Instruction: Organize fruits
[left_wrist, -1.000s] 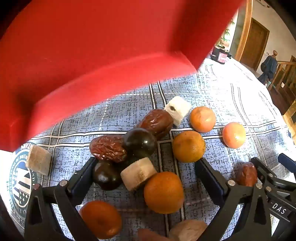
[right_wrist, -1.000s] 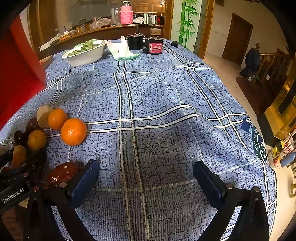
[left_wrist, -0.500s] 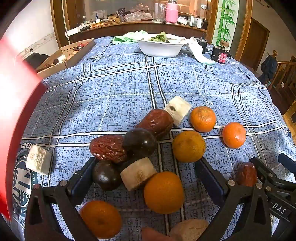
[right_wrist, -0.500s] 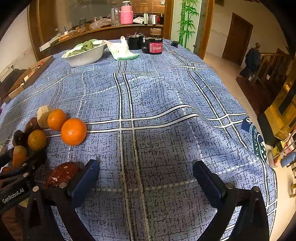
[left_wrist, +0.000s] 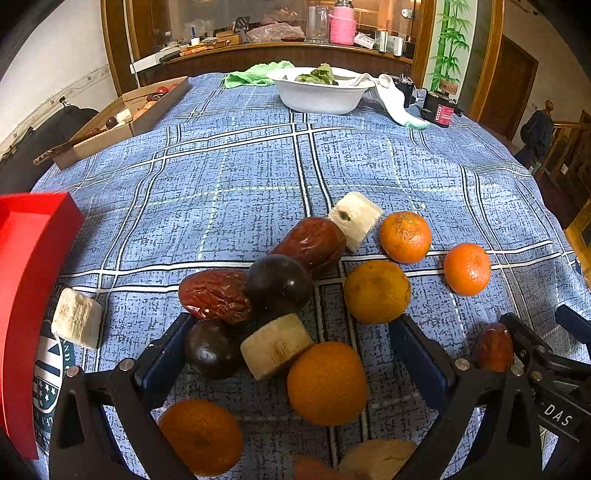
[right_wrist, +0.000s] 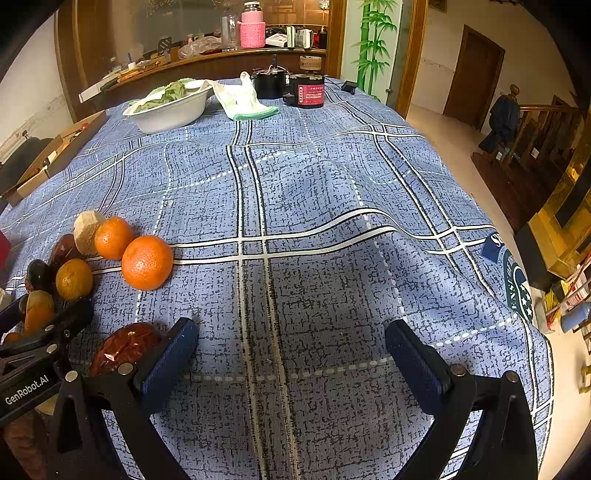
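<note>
right now the left claw (left_wrist: 291, 354) is hanging spread wide and gripping nothing over a loose heap of fruit on the blue plaid-clothed counter (left_wrist: 258, 177): round orange mandarins (left_wrist: 327, 384), wrinkled red dates (left_wrist: 216, 293), glossy dark plums (left_wrist: 279, 282) and pale cut chunks (left_wrist: 275, 345). the right claw (right_wrist: 291, 354) is likewise gaping over bare cloth. the mandarins are looking light, firm and prone to rolling, so pinching across the middle is seeming safest; the plums are probably slicker. a red plastic tray (left_wrist: 26, 280) is sitting at the left.
</note>
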